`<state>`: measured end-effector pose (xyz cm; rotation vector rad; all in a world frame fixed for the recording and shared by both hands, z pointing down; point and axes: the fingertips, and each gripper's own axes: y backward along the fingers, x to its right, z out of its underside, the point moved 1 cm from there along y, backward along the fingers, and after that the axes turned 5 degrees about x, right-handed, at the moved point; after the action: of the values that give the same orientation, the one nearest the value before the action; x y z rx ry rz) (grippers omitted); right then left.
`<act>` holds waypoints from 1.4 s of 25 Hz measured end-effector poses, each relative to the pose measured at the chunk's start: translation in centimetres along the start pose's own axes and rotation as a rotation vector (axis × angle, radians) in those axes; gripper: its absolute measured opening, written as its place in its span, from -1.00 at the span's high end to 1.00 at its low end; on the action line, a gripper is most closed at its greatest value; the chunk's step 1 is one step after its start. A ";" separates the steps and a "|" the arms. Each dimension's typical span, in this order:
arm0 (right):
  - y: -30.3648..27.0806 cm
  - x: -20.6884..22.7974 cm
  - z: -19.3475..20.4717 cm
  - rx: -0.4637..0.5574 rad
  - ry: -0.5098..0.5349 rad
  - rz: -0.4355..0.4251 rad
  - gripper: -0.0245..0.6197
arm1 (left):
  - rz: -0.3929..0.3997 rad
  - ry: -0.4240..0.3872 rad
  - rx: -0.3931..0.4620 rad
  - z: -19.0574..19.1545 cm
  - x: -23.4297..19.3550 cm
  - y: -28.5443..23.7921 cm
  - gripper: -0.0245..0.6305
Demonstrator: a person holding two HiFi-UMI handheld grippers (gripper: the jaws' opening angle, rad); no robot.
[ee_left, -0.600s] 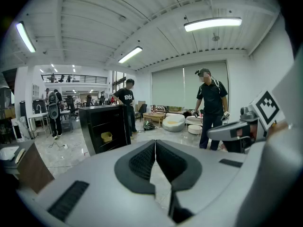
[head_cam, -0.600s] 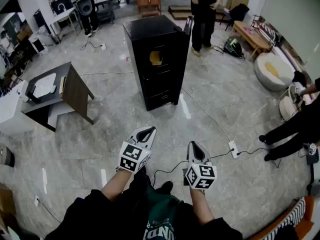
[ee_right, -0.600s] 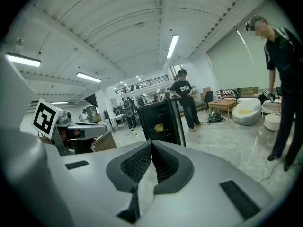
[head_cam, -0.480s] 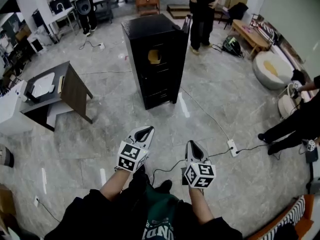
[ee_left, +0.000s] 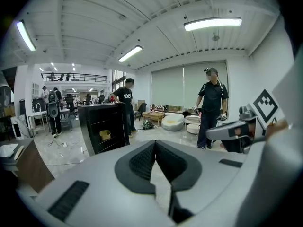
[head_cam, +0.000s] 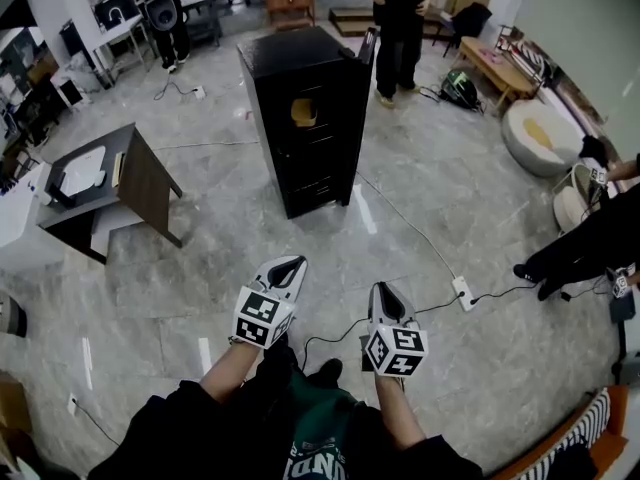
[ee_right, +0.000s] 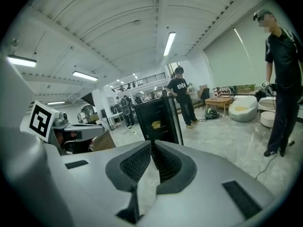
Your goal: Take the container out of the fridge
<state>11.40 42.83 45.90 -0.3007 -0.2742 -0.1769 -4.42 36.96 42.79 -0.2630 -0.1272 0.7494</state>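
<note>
Grippers come first, close to the body. The left gripper [head_cam: 288, 266] and the right gripper [head_cam: 385, 295] both point a bit down at the grey stone floor [head_cam: 400, 198]. Their jaws are shut tight with nothing in them.

I think the step in hand is walking up to the fridge. Just past the feet lies a thin black cable [head_cam: 330, 333], and a white power strip [head_cam: 462, 290] lies at 2 o'clock. Step over them with care.

Well off at 12 o'clock stands the tall black fridge [head_cam: 310, 168]. Its front looks open, and the small yellow container [head_cam: 304, 113] sits on an upper shelf inside.

Get close and stand square to that shelf. Open one gripper's jaws wide before reaching in. Slide them around the container's sides, not onto its top.

Behind the fridge, at 1 o'clock, stands a person in a black shirt [head_cam: 400, 18], so leave room.
</note>
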 end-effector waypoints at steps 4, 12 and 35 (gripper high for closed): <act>-0.2 -0.1 0.5 -0.019 0.000 -0.005 0.81 | -0.004 -0.021 -0.003 0.3 0.4 0.1 0.89; -2.5 -0.6 1.5 -0.058 -0.012 -0.007 0.81 | -0.016 0.001 -0.042 1.1 -1.8 -0.9 0.89; -26.9 -8.8 -4.0 -0.107 0.077 -0.034 0.81 | 0.052 -0.014 -0.097 0.9 -22.8 -11.8 0.88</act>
<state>-1.63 17.46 46.87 -0.3950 -0.1935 -0.2367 -13.46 13.21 46.47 -0.3541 -0.1707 0.7981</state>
